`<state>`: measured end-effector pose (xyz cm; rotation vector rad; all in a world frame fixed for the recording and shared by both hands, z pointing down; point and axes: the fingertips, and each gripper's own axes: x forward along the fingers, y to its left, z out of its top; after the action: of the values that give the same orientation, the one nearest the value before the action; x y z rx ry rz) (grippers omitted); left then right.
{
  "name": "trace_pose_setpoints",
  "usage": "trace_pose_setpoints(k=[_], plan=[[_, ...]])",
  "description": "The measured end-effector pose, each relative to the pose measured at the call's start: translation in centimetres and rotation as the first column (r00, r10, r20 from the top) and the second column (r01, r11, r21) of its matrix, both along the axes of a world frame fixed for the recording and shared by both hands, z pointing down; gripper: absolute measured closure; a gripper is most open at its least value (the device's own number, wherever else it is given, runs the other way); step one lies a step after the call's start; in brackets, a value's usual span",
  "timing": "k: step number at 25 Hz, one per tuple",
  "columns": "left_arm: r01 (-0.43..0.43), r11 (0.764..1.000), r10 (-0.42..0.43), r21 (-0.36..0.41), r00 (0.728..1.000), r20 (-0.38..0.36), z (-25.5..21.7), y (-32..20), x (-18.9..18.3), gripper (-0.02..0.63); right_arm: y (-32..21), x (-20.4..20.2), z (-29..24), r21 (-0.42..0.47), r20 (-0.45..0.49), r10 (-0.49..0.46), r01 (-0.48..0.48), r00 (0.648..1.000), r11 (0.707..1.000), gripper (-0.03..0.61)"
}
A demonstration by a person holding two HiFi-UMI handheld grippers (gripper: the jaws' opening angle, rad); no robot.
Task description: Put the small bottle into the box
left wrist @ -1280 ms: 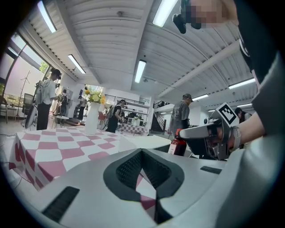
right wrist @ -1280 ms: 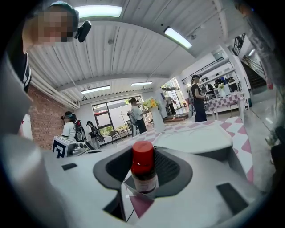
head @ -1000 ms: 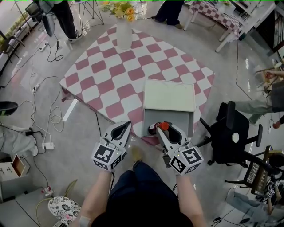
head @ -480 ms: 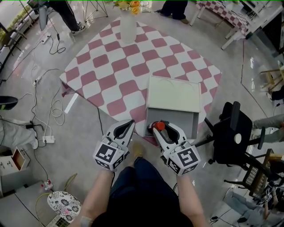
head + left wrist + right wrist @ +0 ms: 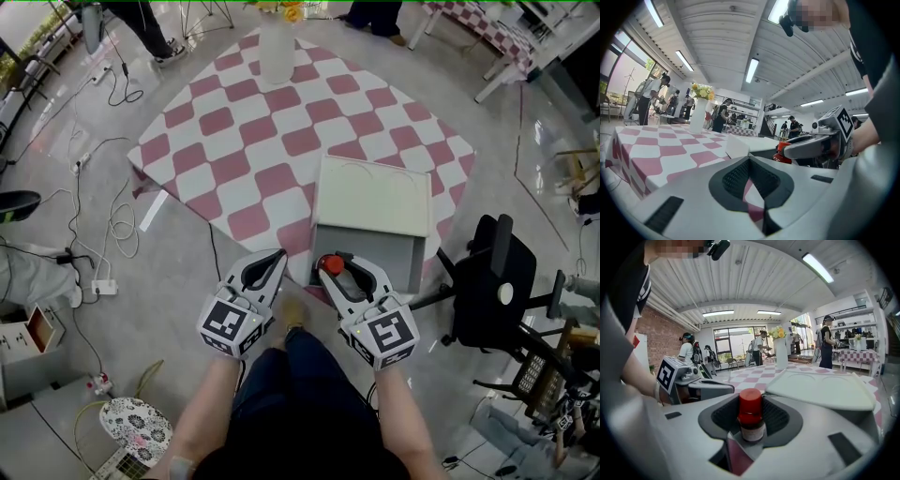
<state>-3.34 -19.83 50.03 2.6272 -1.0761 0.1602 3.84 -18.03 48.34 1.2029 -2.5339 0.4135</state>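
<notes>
A small brown bottle with a red cap (image 5: pixel 327 265) sits between the jaws of my right gripper (image 5: pixel 345 272), which is shut on it. The bottle (image 5: pixel 751 417) stands upright in the right gripper view. It hangs over the near left corner of the open grey box (image 5: pixel 380 255), whose pale lid (image 5: pixel 375 195) is folded back onto the checked tablecloth. My left gripper (image 5: pixel 274 260) is shut and holds nothing, just left of the box, off the table's near edge.
A white vase of flowers (image 5: pixel 277 49) stands at the table's far corner. A black office chair (image 5: pixel 492 281) is close on the right. Cables and a power strip (image 5: pixel 98 286) lie on the floor at left. People stand farther off.
The right gripper with the bottle has drifted slightly left, toward the box's near left corner. The view has shifted a little. The left gripper keeps its place.
</notes>
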Motion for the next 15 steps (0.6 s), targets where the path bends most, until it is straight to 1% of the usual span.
trace_pose_setpoints(k=[6, 15], plan=[[0.005, 1.000, -0.005, -0.003, 1.000, -0.001, 0.20, -0.01, -0.19, 0.604, 0.18, -0.55, 0.51, 0.002, -0.053, -0.043, 0.044, 0.998, 0.999, 0.430], [0.009, 1.000, -0.009, -0.012, 1.000, -0.005, 0.37, 0.08, -0.04, 0.604, 0.37, -0.76, 0.74, 0.013, -0.091, -0.081, 0.083, 0.992, 0.996, 0.430]])
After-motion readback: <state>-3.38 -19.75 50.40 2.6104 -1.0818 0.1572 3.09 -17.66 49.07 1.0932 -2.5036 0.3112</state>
